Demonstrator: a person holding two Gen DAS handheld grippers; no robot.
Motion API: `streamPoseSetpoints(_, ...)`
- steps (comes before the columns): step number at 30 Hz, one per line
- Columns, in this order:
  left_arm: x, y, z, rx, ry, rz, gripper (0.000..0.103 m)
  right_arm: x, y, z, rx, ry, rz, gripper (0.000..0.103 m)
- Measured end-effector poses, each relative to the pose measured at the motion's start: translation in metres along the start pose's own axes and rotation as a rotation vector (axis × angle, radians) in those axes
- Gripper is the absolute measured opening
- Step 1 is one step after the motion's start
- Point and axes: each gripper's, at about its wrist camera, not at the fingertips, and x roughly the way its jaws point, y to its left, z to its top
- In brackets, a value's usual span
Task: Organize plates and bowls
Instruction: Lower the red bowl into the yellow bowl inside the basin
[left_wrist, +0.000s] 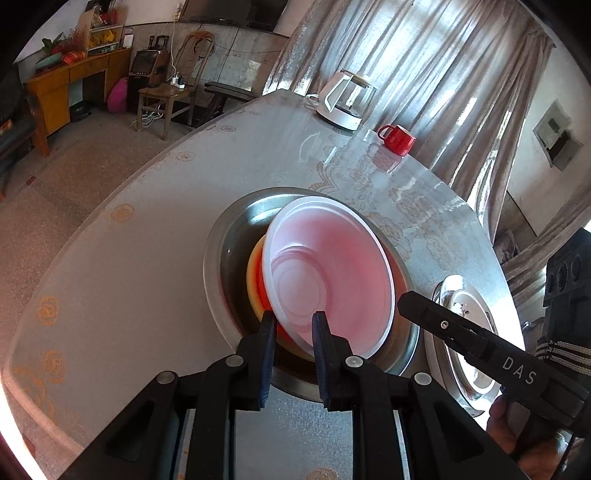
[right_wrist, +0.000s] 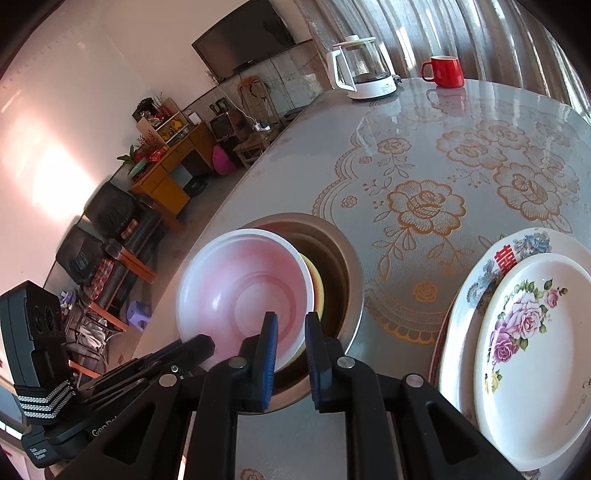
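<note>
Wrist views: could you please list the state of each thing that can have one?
white bowl: tilted, nested on coloured bowls in the steel basin.
left gripper: shut on the white bowl rim.
right gripper: shut, beside that rim.
kettle: upright, lid on.
red mug: upright.
plates: stacked, floral one on top.

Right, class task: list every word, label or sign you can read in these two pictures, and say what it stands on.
"DAS": on the black side of the right gripper.
"GenD", cut off after that: on the left gripper.
"囍", in red: on the rim of the big plate.
Too small or blurred to read: the script on the rose plate, the label on the kettle, the left gripper's small white lettering.
</note>
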Motion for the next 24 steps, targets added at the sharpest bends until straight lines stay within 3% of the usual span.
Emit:
streamPoseSetpoints(7,0.000,0.001,0.001,0.008,-0.014,0.028,0.022,0.002,0.004,-0.002,-0.031,0.001,-0.027,0.014)
streamPoseSetpoints(11,-0.003,0.003,0.002,-0.004,-0.023,0.021,0.030,0.000,0.003,-0.002,-0.029,0.000,-0.031,0.018)
streamPoseSetpoints(24,-0.010,-0.001,0.000,0.045,-0.076,0.079,0.030,-0.001,0.001,-0.004,-0.023,-0.005,-0.012,0.020)
